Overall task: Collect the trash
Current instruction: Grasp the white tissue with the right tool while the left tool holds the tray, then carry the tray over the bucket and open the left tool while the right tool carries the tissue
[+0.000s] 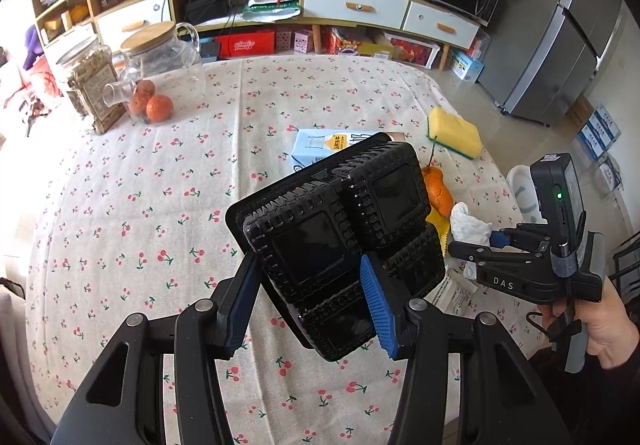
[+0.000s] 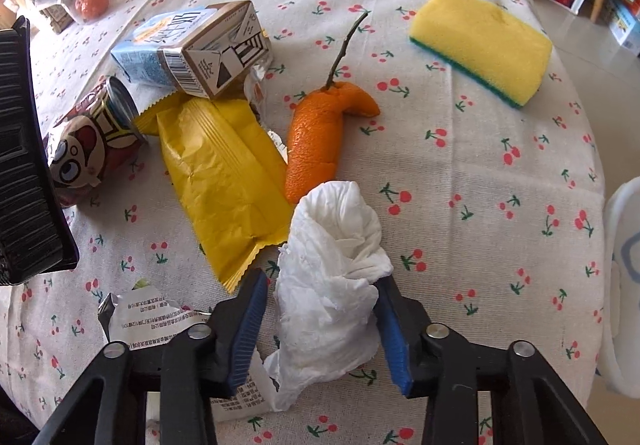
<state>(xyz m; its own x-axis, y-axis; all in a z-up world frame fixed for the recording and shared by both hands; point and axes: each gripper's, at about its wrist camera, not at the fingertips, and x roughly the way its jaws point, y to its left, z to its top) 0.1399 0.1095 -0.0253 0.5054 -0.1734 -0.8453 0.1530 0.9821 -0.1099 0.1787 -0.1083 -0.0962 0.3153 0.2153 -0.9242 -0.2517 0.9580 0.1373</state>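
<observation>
Trash lies scattered on the desk (image 2: pixel 460 165), which wears a cherry-print cloth. Crumpled white tissue (image 2: pixel 332 285) sits between the fingers of the right tool (image 2: pixel 320 329); the far finger's pad touches it, the near one stands just beside it, so a firm clamp cannot be told. Just ahead of the tissue: orange peel (image 2: pixel 320 137) and a yellow wrapper (image 2: pixel 224 173). Further ahead to the left, a milk carton (image 2: pixel 192 49) and a small printed can (image 2: pixel 92 149). A yellow sponge (image 2: pixel 484 41) lies ahead to the right. Torn paper (image 2: pixel 148 313) lies under the left finger. Left tool (image 1: pixel 312 301) is clamped on a black plastic tray (image 1: pixel 340 229), held above the desk.
</observation>
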